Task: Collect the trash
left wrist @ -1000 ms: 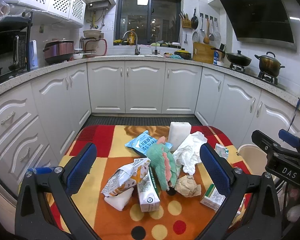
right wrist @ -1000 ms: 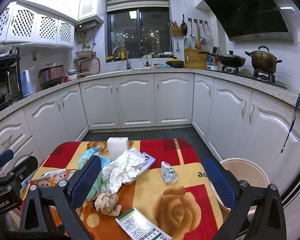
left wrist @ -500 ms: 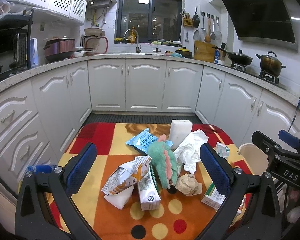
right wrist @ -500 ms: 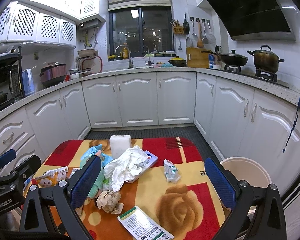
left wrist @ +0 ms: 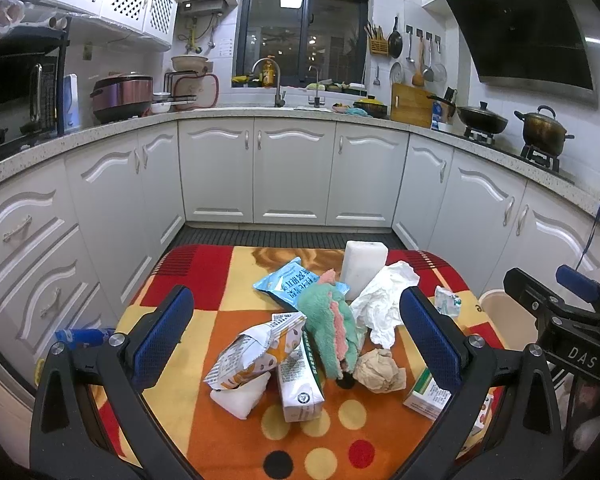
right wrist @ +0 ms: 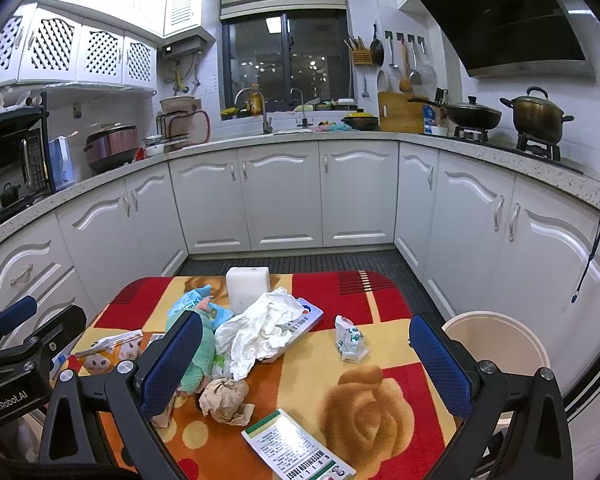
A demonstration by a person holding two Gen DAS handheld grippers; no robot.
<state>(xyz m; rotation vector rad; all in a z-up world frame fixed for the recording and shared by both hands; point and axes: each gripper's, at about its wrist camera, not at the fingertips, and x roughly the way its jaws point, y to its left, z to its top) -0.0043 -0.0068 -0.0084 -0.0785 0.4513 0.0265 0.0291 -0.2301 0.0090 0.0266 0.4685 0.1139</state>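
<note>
1. Left hand-held gripper (left wrist: pixel 296 332): blue-padded fingers spread wide, nothing between them; held above the near edge of the desk (left wrist: pixel 220 280), which carries a red, orange and yellow patterned cloth.
2. Right hand-held gripper (right wrist: pixel 304 360): fingers likewise wide apart and holding nothing, above the desk's near right part.
3. Nearest trash, left wrist view: white milk carton (left wrist: pixel 300 384) lying flat, a white foam piece (left wrist: pixel 240 398) just left of it, a snack bag (left wrist: pixel 256 350) leaning over both.
4. Near right edge: green-and-white medicine box (right wrist: pixel 296 448), flat, printed face up.
5. Crumpled brown paper ball (right wrist: pixel 226 398) just beside the carton, touching the green plush toy (left wrist: pixel 332 328).
6. Middle: crumpled white tissue (right wrist: pixel 260 330) lying over a flat white-and-blue box (right wrist: pixel 304 318); small crumpled wrapper (right wrist: pixel 350 338) apart to the right.
7. Farther: blue packet (left wrist: pixel 290 284); upright white foam block (left wrist: pixel 364 264) near the far edge.
8. Cream bin (right wrist: pixel 496 340) on the floor just right of the desk.
9. Beyond: white kitchen cabinets (left wrist: pixel 292 168).
</note>
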